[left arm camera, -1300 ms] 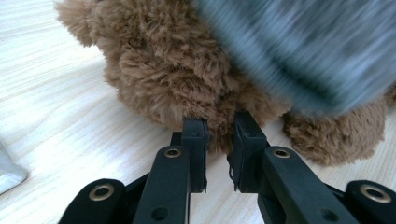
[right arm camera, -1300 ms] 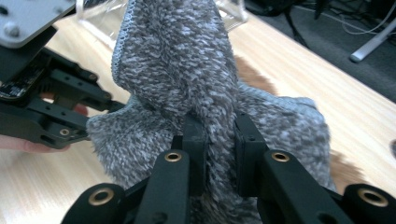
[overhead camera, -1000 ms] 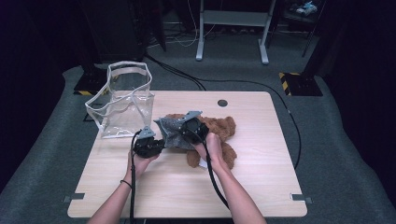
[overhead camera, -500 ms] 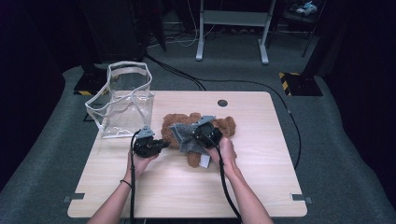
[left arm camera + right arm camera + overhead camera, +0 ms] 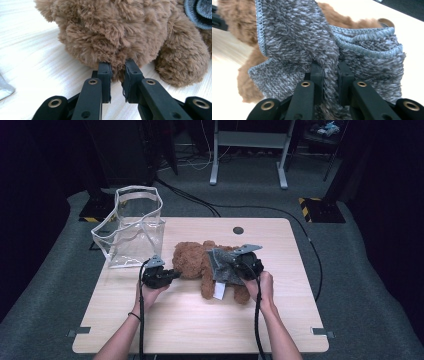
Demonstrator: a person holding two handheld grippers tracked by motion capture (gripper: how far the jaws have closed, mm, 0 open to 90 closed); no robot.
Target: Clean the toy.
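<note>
The teddy bear (image 5: 200, 262) lies mid-table (image 5: 165, 320), just right of a clear plastic bag (image 5: 132, 227). A grey cloth (image 5: 222, 265) drapes over its body. The left gripper (image 5: 117, 75) pinches its fur; the right gripper (image 5: 329, 72) is clamped on a cloth fold. Since a second ago, cloth and right gripper have shifted rightwards across the bear.

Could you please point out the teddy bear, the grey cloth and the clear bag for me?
teddy bear (image 5: 192, 261), high view, on its brown furry head.
grey cloth (image 5: 294, 37), right gripper view, on its upper fold.
clear bag (image 5: 135, 237), high view, on its front wall.
</note>
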